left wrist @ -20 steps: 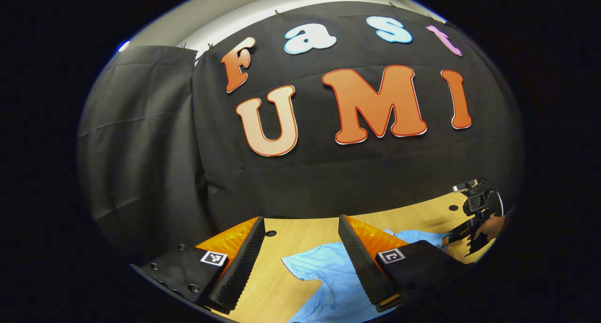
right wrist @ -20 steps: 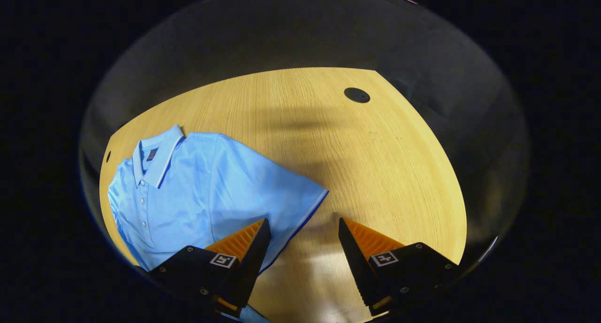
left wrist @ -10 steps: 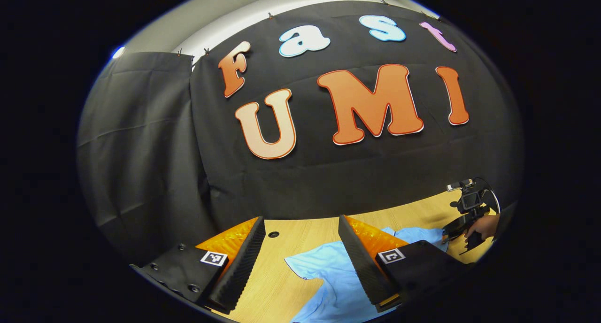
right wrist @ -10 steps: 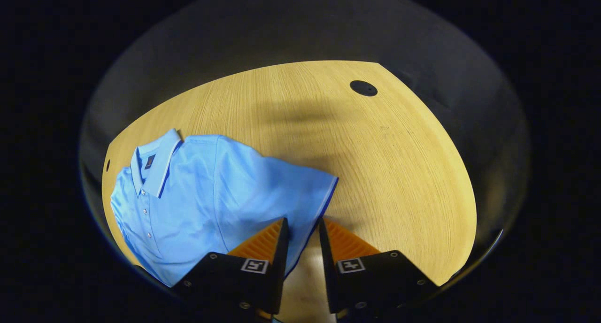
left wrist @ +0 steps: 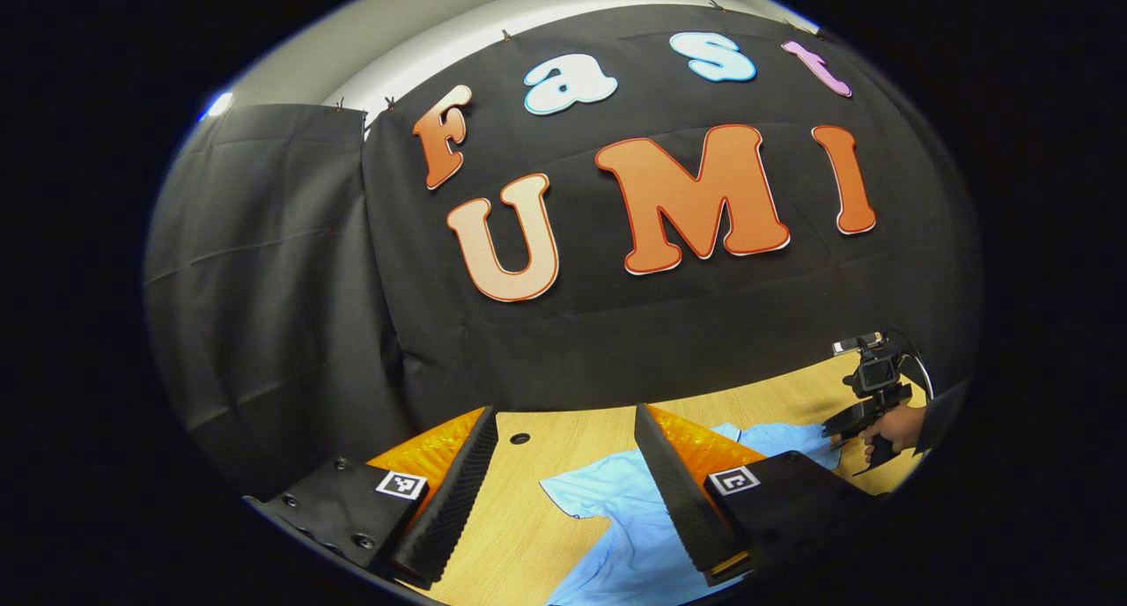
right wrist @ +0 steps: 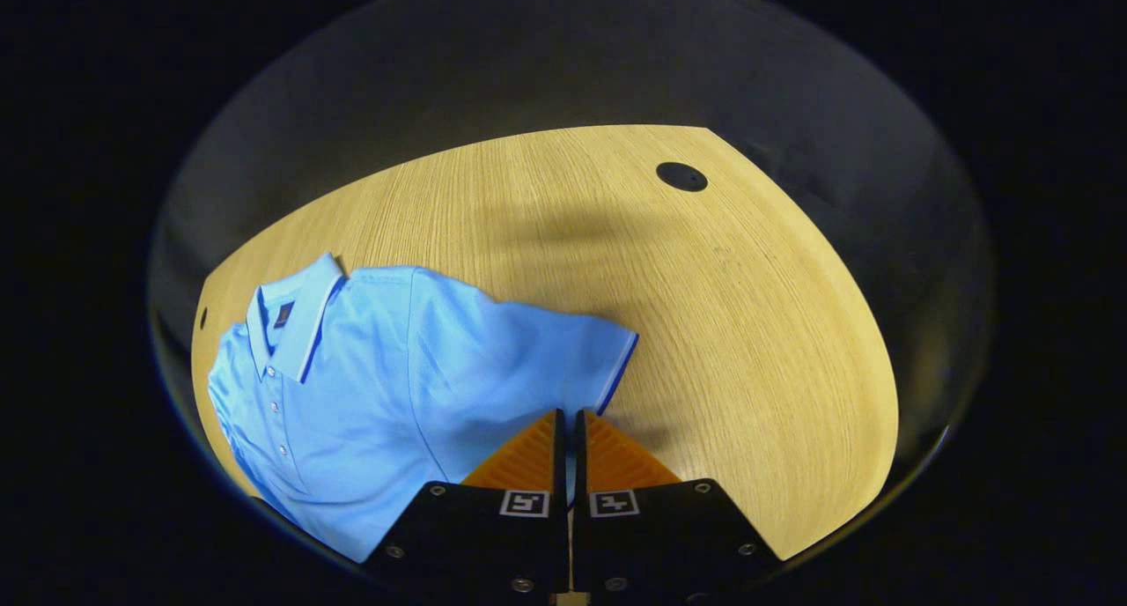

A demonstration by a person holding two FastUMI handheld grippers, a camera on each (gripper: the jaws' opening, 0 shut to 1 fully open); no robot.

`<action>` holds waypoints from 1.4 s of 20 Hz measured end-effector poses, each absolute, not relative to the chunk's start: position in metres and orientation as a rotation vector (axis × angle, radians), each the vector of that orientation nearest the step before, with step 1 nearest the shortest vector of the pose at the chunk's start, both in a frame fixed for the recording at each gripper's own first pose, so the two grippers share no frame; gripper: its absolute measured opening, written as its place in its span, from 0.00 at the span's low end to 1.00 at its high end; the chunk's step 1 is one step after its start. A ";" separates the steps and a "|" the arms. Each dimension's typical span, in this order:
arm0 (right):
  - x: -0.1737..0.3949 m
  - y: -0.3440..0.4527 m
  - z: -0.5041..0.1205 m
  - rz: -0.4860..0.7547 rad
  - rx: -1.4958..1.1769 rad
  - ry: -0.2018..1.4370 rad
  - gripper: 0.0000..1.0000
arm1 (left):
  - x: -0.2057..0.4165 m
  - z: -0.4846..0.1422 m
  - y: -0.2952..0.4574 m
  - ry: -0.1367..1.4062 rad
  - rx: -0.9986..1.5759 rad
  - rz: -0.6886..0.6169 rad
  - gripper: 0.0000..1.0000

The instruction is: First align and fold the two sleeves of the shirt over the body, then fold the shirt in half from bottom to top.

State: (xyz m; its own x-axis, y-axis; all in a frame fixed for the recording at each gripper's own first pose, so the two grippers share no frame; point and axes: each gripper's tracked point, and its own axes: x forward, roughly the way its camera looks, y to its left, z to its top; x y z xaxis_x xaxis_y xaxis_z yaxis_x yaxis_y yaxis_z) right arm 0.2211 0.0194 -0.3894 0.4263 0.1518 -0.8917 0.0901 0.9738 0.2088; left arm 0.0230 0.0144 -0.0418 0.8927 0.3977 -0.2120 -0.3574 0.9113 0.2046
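Since a second ago the right claw [right wrist: 569,430] has gone from wide apart to clamped on the sleeve [right wrist: 563,359] at its lower hem corner; sleeve cuff has shifted a bit with it. Left claw [left wrist: 563,465] barely moved, jaws apart, hovering above the tabletop [left wrist: 519,518], holding nothing

Shirt [right wrist: 370,386] lies flat on the tabletop, face up, buttons showing. In the right gripper view the collar [right wrist: 295,315] points up-left and away, body runs toward the bottom-left edge, so the long axis goes collar-to-hem roughly along the left side of that view. The gripped sleeve sticks out sideways from the body toward the claw, cuff edge nearest the bare wood. Body lies left of the right claw, so the fold looks like a carry leftward over the chest

In the left gripper view the other sleeve [left wrist: 585,496] lies just ahead between its fingers, right claw [left wrist: 841,428] far off at the opposite side; left claw is nearer that sleeve
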 end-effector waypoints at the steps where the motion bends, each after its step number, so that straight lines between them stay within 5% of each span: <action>1: 0.221 0.021 -0.389 0.038 0.272 1.139 0.02 | 0.021 -0.040 0.014 0.253 0.165 0.394 1.00; 16: 0.242 0.102 -0.311 0.278 0.397 0.984 0.01 | 0.013 -0.042 0.007 0.259 0.162 0.408 1.00; 28: 0.225 0.180 -0.293 0.391 0.443 1.029 0.05 | 0.016 -0.072 0.046 0.264 0.062 0.446 1.00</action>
State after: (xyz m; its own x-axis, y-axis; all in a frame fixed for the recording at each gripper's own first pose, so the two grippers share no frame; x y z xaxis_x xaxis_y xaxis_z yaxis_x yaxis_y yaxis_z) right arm 0.2250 0.1802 -0.2935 0.4619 0.5078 -0.7271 -0.1027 0.8449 0.5249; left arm 0.0162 0.0459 -0.0722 0.8688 0.4341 -0.2382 -0.4181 0.9009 0.1170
